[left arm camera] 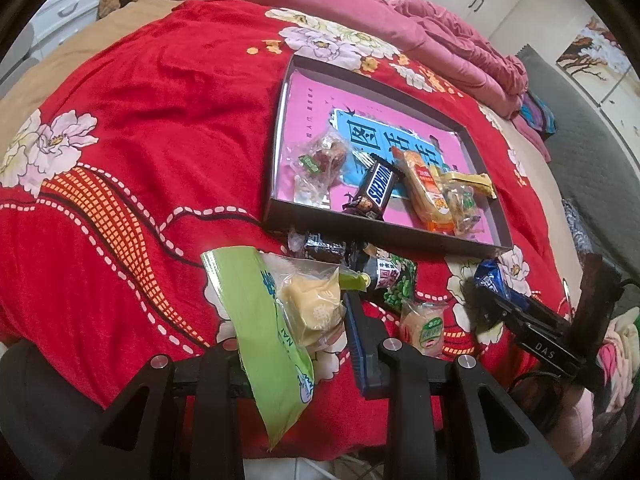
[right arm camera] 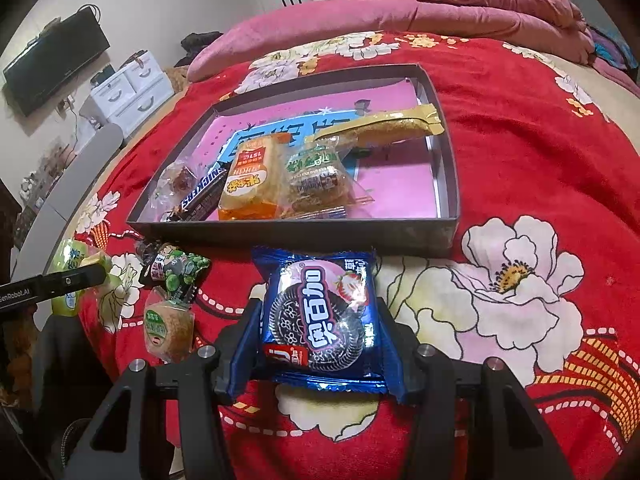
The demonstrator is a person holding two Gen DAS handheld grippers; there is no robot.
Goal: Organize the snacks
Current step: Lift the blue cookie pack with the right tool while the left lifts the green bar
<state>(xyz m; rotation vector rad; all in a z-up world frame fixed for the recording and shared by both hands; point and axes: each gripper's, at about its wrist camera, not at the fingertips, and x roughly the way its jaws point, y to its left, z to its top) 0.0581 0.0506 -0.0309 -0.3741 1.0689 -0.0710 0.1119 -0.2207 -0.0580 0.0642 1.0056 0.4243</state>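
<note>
On the red flowered bed (right arm camera: 520, 128), the right tongs (right arm camera: 320, 334) are clamping a blue cookie packet (right arm camera: 322, 316) at the tray's (right arm camera: 280, 228) six o'clock, while the left tongs (left arm camera: 294, 320) are gripping a green pastry packet (left arm camera: 264, 320).

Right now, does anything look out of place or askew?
Nothing is damaged or spilled. Three snacks remain outside the box on the red blanket: a green pea packet, a round pastry and a dark wrapped candy.

A home bedroom: a bed under a red floral blanket (left arm camera: 140, 128), white drawers (right arm camera: 128, 92), a wall-mounted television (right arm camera: 52, 60)
</note>
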